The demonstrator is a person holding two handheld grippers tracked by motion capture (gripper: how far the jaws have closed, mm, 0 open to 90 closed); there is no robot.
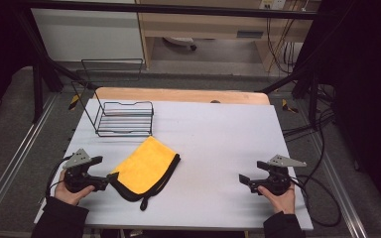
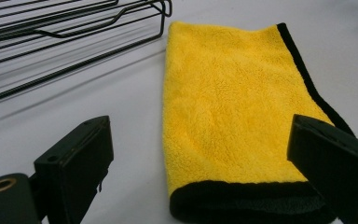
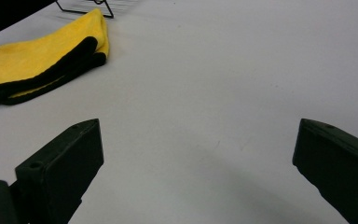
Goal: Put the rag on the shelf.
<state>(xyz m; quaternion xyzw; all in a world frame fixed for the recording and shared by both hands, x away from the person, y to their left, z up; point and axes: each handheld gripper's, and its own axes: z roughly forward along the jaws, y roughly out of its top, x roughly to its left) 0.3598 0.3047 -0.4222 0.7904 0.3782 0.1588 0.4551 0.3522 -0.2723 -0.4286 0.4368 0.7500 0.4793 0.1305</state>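
1. White table (image 1: pixel 218 134) fills the work area, w/ a wooden strip along its far edge and dark frame rails around; its middle and right half lie bare, prob. kept free as working room.
2. Black wire rack (image 1: pixel 124 118) stands at the far left of the table, open top facing up, just beyond the cloth's far corner; near it but I can't tell if touching. Likely the drop-off spot, hence parked close.
3. Yellow cloth w/ black trim (image 1: pixel 146 166) lies folded flat at front left, long axis diagonal, black-edged end toward the person. Folded that way it offers a thick edge that's easy to pinch.
4. Left tongs (image 1: pixel 105 183) sit low by the cloth's near corner, jaws wide apart, nothing between them. In the left gripper view the black hem (image 2: pixel 242 203) lies right ahead of the gap, so it looks lined up for a grab there.
5. Right tongs (image 1: pixel 242 179) rest at front right, well apart from the cloth, jaws also spread and empty; prob. waiting clear of the way.
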